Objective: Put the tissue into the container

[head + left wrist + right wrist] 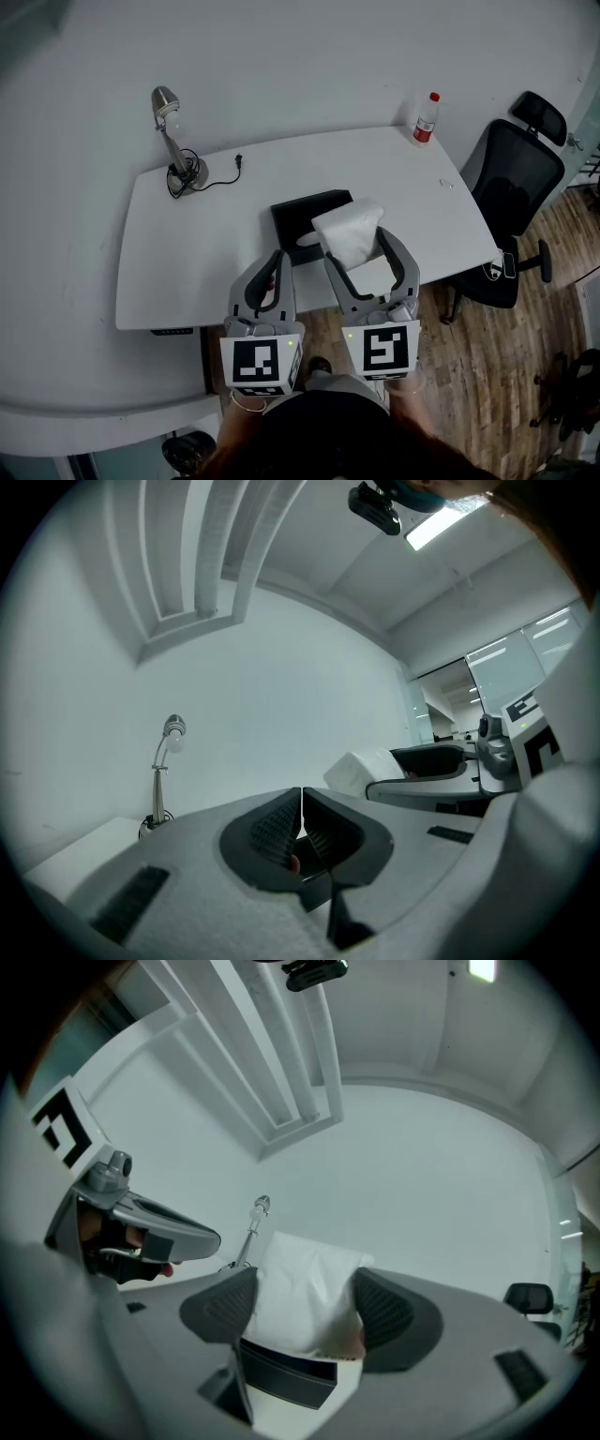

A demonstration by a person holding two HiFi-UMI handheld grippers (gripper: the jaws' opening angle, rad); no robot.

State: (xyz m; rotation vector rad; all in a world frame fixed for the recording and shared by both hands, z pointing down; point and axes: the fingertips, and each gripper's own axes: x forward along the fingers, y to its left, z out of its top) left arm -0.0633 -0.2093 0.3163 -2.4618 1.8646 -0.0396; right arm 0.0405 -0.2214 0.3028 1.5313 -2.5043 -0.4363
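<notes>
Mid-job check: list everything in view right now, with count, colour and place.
table: one, white, middle of the head view
container: one, black, mid-table, just ahead of the tongs
tissue: one, white, held up at the container's near right side
lamp: one, silver, table's far left corner
bottle: one, pale with red cap, table's far right corner
chair: one, black, right of the table
left tongs: one, grey, shut, empty
right tongs: one, grey, shut on the tissue
</notes>
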